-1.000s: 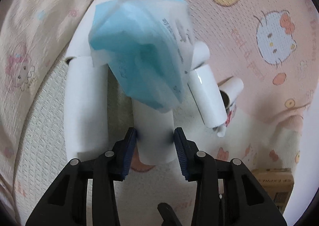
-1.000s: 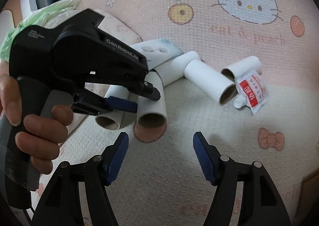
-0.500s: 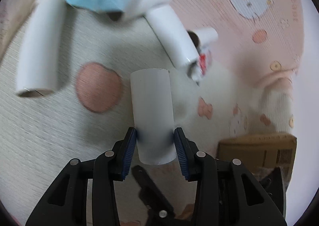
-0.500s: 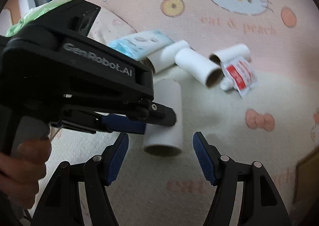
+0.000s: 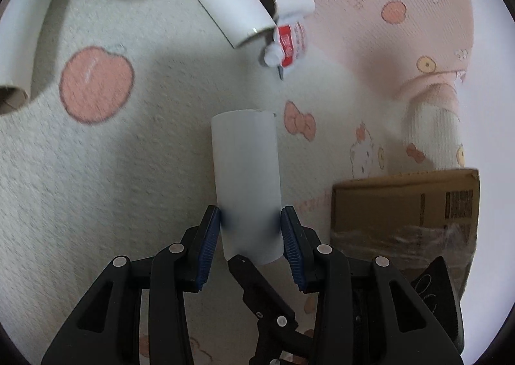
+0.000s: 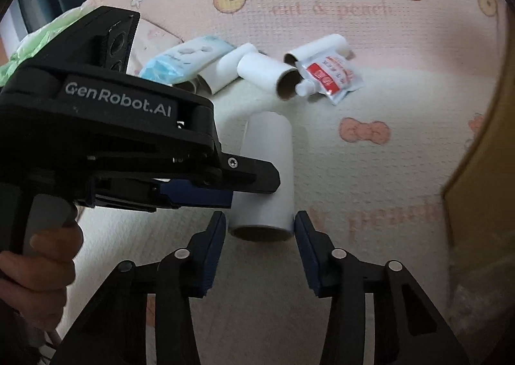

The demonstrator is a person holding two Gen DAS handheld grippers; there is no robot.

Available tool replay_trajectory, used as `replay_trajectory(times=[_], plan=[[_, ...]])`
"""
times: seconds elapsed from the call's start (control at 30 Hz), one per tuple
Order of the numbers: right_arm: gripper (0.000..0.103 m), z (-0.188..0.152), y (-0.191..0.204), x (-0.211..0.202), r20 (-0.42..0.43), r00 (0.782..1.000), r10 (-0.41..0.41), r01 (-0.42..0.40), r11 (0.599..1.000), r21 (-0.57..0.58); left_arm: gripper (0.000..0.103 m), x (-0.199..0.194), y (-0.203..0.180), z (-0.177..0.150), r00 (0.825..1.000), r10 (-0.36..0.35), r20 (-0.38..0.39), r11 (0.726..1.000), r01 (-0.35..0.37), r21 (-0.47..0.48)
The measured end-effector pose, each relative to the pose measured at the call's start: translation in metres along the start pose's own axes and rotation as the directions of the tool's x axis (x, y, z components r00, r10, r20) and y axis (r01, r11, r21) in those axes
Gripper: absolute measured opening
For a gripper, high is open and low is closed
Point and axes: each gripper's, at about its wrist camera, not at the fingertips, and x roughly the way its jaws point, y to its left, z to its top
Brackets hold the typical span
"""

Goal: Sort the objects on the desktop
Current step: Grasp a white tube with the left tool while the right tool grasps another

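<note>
My left gripper (image 5: 251,229) is shut on a white cardboard tube (image 5: 246,178) and holds it above the patterned mat. The same tube (image 6: 267,171) shows in the right wrist view, with the left gripper's body (image 6: 128,139) in front of it. My right gripper (image 6: 257,233) is open and empty, its jaws on either side of the tube's near end without touching. More white tubes (image 5: 231,7) lie at the back with a red-and-white squeeze pouch (image 5: 288,43) and a blue-white packet (image 6: 190,57).
A brown cardboard box (image 5: 402,210) stands at the right, close to the held tube; its edge (image 6: 482,155) shows in the right wrist view. Another tube (image 5: 16,43) lies at the far left. A green plastic bag (image 6: 35,39) sits at the back left.
My left gripper has lifted the tube out of the pile and carried it back and to the right, toward the box. The right gripper has come up to the tube's near end.
</note>
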Motion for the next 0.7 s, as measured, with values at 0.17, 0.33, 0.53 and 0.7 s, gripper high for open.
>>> replay_trajectory(times=[0.17,0.33,0.53,0.7], plan=[[0.040,-0.006,-0.006,-0.011,-0.020,0.999,-0.039,0.039,0.999,0.032,0.043,0.007,-0.013,-0.011,0.999,-0.006,-0.052,0.999,0.009,0.051],[0.040,-0.016,-0.004,-0.019,-0.037,0.997,-0.072,0.071,0.997,-0.016,0.044,0.007,-0.005,-0.006,0.998,-0.049,-0.030,0.998,0.048,-0.036],[0.040,-0.017,-0.001,-0.024,-0.038,0.996,-0.076,0.074,0.996,-0.052,0.045,0.011,0.008,0.001,0.995,-0.090,-0.053,0.989,0.083,-0.126],[0.041,-0.017,-0.006,-0.020,-0.073,0.995,-0.074,0.071,0.997,-0.043,0.047,0.019,0.001,0.001,0.994,-0.082,-0.070,0.993,0.076,-0.090]])
